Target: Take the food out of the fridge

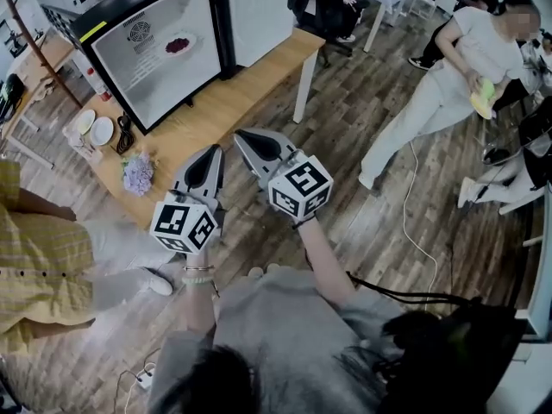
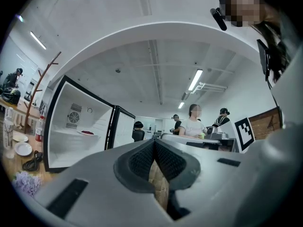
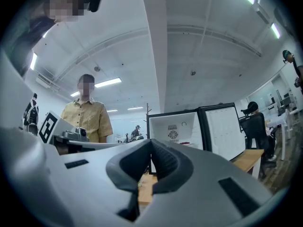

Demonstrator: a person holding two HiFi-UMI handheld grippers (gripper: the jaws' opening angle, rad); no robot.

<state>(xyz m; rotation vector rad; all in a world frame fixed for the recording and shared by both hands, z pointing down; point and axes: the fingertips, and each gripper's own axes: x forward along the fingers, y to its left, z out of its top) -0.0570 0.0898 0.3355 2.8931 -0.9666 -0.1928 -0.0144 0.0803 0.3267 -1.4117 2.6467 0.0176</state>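
A small fridge stands on a wooden table with its door swung wide. On its white shelf lies a plate of dark red food, also seen as the food in the left gripper view and the food in the right gripper view. Both grippers hover side by side over the floor just in front of the table, pointing at the fridge and well short of it. The left gripper is shut and empty, and so is the right gripper. The pads meet in the left gripper and the right gripper.
Two white plates, a black item and purple flowers lie on the table's left end. A person in a yellow shirt stands close at left. Another person in white stands at right. A cable runs across the floor.
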